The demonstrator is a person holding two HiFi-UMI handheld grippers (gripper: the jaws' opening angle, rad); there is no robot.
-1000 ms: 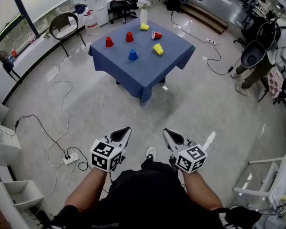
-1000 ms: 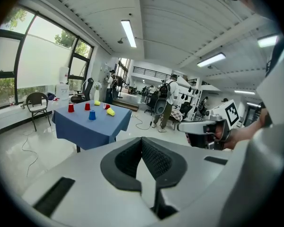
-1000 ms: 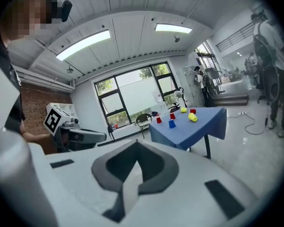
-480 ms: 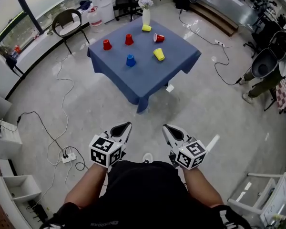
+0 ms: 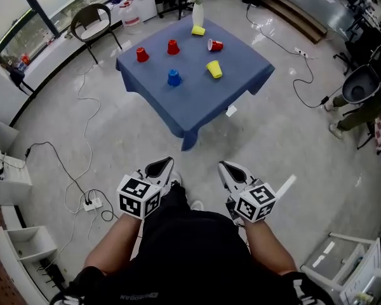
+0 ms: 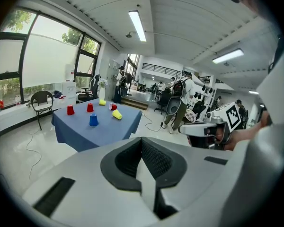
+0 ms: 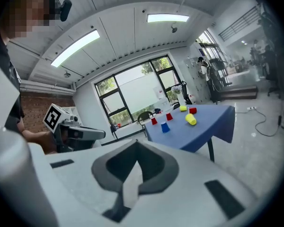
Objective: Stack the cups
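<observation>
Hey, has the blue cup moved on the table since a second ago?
No. The blue cup sits in the same spot on the tablecloth, just nearer the camera than the middle red cup; only the camera shifted.

Black short-sleeved top, white shoe; pale grey left gripper and right gripper, black-and-white marker cubes.

Blue-draped table, bearing three red cups, two yellow cups, one blue cup, flower vase
</observation>
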